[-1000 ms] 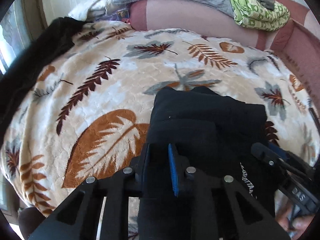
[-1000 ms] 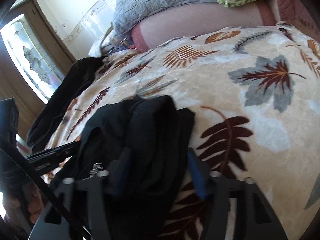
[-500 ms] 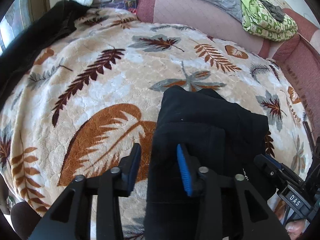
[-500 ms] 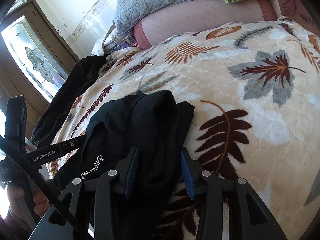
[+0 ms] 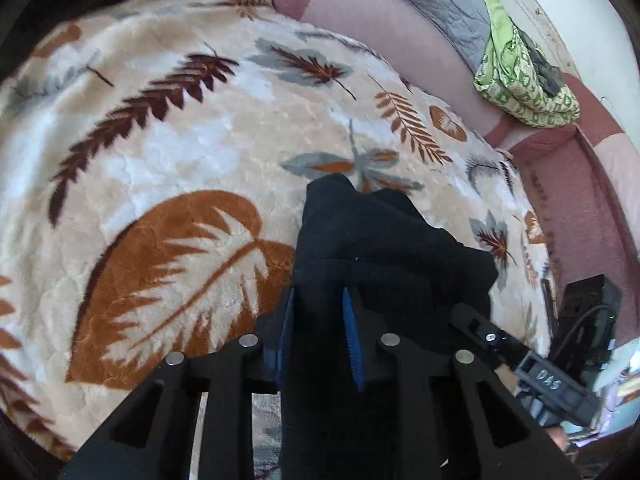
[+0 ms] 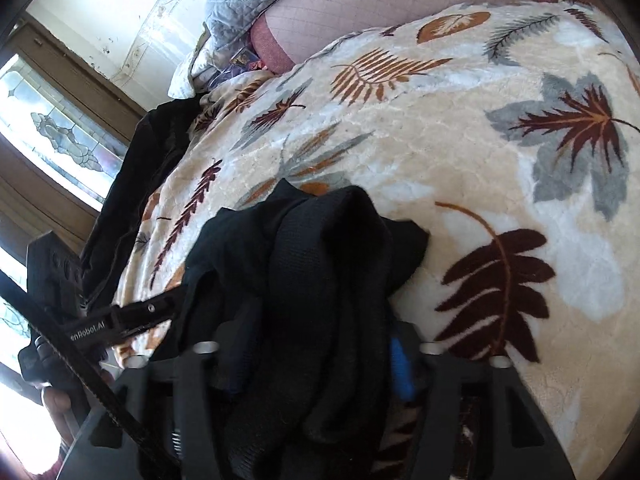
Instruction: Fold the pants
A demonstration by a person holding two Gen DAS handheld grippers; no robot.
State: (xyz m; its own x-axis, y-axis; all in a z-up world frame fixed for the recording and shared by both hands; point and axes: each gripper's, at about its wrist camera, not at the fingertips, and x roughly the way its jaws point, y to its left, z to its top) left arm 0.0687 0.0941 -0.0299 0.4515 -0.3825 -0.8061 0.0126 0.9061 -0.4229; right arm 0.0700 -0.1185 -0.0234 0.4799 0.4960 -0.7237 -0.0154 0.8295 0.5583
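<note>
The right gripper (image 5: 560,384), seen from the left wrist camera, has a small block on its body with the letters "DAS" on it. The left gripper (image 6: 86,330), seen from the right wrist camera, has white letters along its dark arm that read "enRobot.AI".

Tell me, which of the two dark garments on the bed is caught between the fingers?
The bunched black pants in the middle of the leaf-print blanket, clamped by both tools. The other dark garment lies untouched along the blanket's window-side edge.
</note>
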